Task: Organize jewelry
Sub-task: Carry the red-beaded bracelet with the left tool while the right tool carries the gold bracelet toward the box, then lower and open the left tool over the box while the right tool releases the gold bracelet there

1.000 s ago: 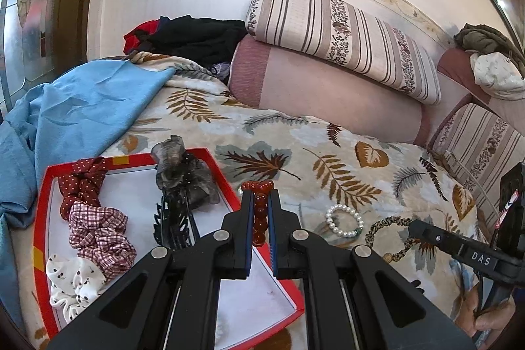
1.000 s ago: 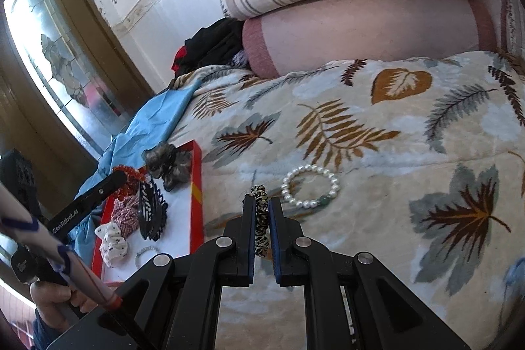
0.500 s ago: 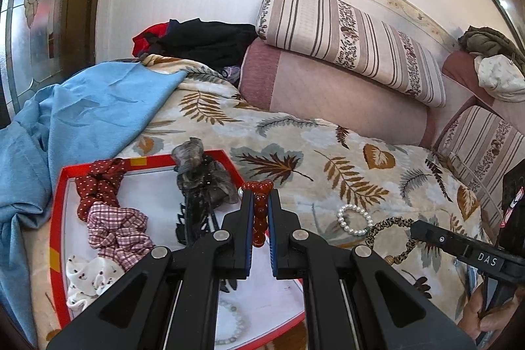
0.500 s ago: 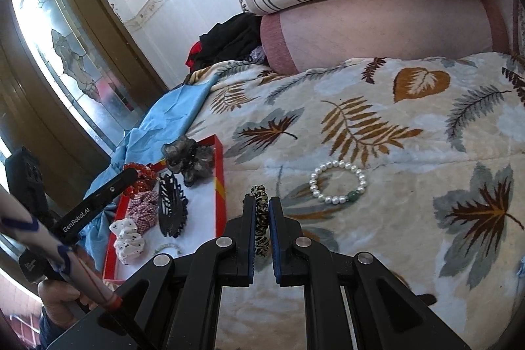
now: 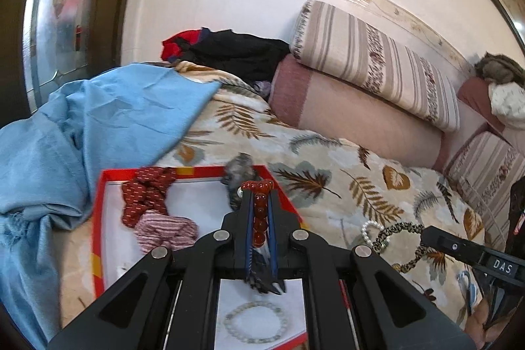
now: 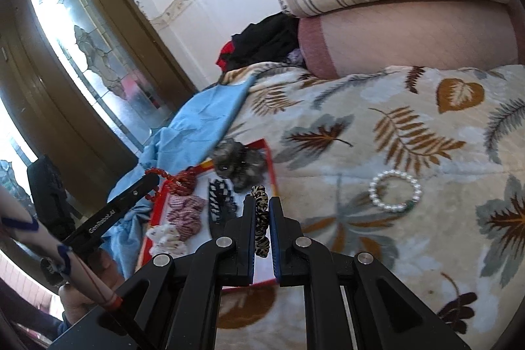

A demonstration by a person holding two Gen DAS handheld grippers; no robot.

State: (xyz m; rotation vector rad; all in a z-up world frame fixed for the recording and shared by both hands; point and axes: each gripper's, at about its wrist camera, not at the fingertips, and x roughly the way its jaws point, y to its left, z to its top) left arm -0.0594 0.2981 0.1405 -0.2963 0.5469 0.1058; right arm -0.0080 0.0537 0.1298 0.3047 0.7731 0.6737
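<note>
My left gripper (image 5: 261,195) is shut on a red bead bracelet (image 5: 259,212) and hangs over the red-rimmed white tray (image 5: 98,218). My right gripper (image 6: 261,202) is shut on a leopard-print braided bracelet (image 6: 261,218), held above the tray's (image 6: 274,176) right edge. In the left wrist view that leopard bracelet (image 5: 397,230) dangles from the right gripper (image 5: 426,235) beside the tray. A white pearl bracelet (image 6: 395,191) lies on the leaf-print bedspread, right of the tray. In the tray are a pale bead bracelet (image 5: 256,322), a red dotted scrunchie (image 5: 144,189), a plaid scrunchie (image 5: 164,230), a grey hair claw (image 5: 239,176) and a black comb clip (image 6: 218,202).
A blue cloth (image 5: 98,127) is bunched at the tray's left. Striped and pink bolsters (image 5: 361,94) and a heap of dark clothes (image 5: 236,51) lie at the back against the wall. A glazed door (image 6: 82,54) stands at the left. A hand (image 6: 95,271) holds the left gripper.
Both grippers have shifted left and a little up with their bracelets. The left one now hangs further over the tray, and the pale bead bracelet has come into sight below it.
</note>
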